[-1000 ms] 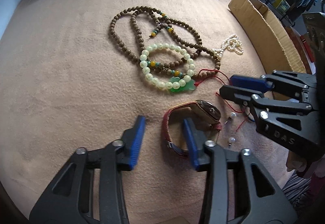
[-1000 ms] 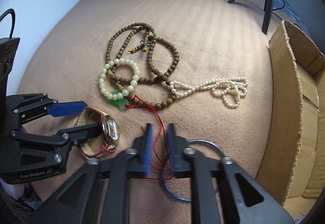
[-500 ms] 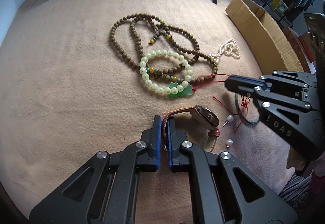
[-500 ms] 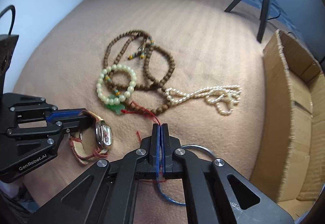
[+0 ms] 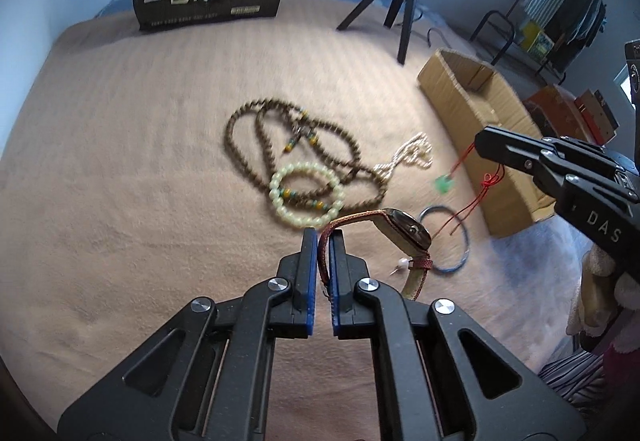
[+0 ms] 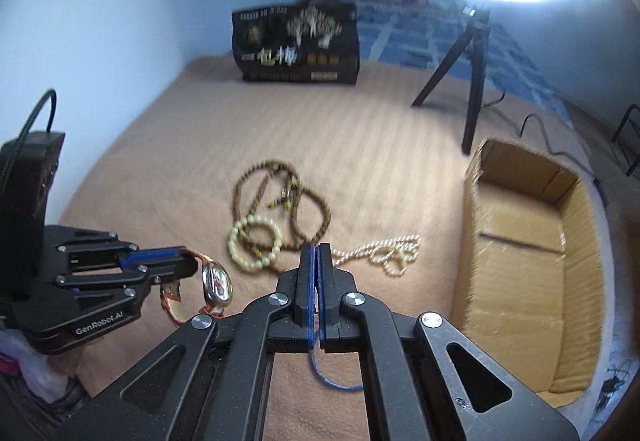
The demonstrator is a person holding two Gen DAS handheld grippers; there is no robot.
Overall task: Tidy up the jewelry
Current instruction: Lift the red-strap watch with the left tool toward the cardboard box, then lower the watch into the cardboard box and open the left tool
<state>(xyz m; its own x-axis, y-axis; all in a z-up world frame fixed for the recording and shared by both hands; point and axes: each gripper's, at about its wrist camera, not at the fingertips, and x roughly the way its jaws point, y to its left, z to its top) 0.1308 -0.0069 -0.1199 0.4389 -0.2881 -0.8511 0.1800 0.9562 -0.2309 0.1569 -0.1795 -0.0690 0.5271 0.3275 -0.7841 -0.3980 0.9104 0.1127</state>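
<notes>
Within the last second both tools had gone from spread to pinching, and both had come up off the bed (image 5: 120, 201). The left tool (image 5: 323, 241) had been open beside the watch (image 5: 404, 231) as it lay on the tan blanket; its blue pads were now pressed onto the reddish strap, and the watch hung clear of the bed, nearer the camera than the pale green bead bracelet (image 5: 306, 197). The right tool (image 6: 315, 253) had closed on the red cord (image 5: 478, 197); its pads looked pressed together with hardly a gap, and in the left wrist view the cord trailed down from it with a small green pendant (image 5: 443, 185) dangling in the air, between the bracelet and the cardboard box (image 6: 528, 253). The pendant had earlier rested against the bracelet, so it seemed to have come free without dragging the beads along. A blue ring (image 5: 444, 239) showed below the right tool; whether it was lifted with the cord or lay on the bed could not be told. The brown bead necklace (image 5: 288, 145) and the pearl strand (image 6: 384, 253) lay on the bed just beyond the bracelet, untouched. Judging from this, two pieces were in hand and ready to be carried, probably to the open box, while most of the sorting remained.
</notes>
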